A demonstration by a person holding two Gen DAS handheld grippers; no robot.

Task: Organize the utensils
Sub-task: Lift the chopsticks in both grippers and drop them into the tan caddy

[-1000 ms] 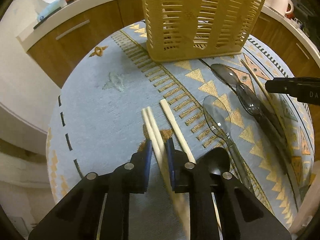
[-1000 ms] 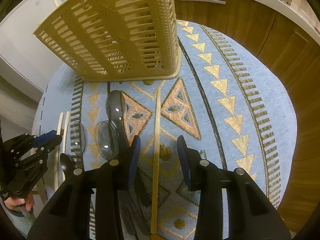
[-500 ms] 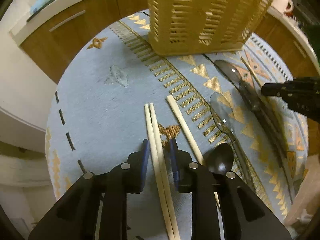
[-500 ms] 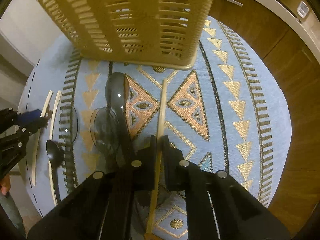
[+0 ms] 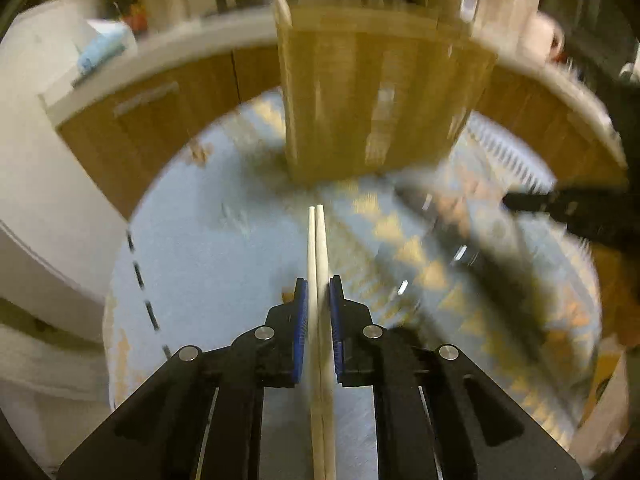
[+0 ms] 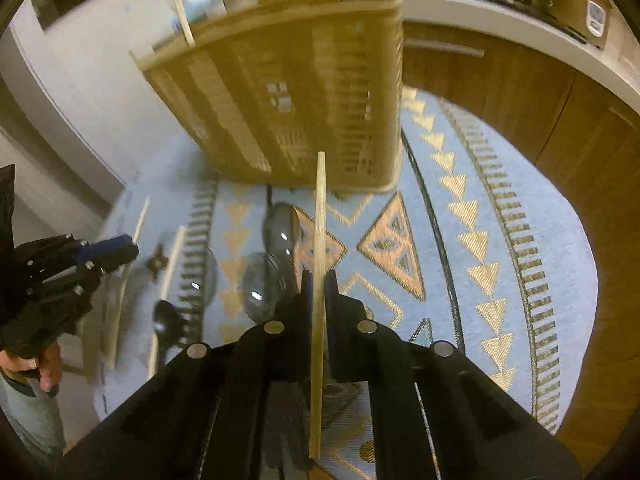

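You find no readable text, label, brand or number in either view. The small white device (image 6: 595,17) on the counter at the upper right of the right wrist view carries markings too blurred to read.

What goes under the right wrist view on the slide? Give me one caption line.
Right hand-held gripper shut on a single chopstick, raised toward the slatted utensil basket, spoons waiting on the patterned cloth.
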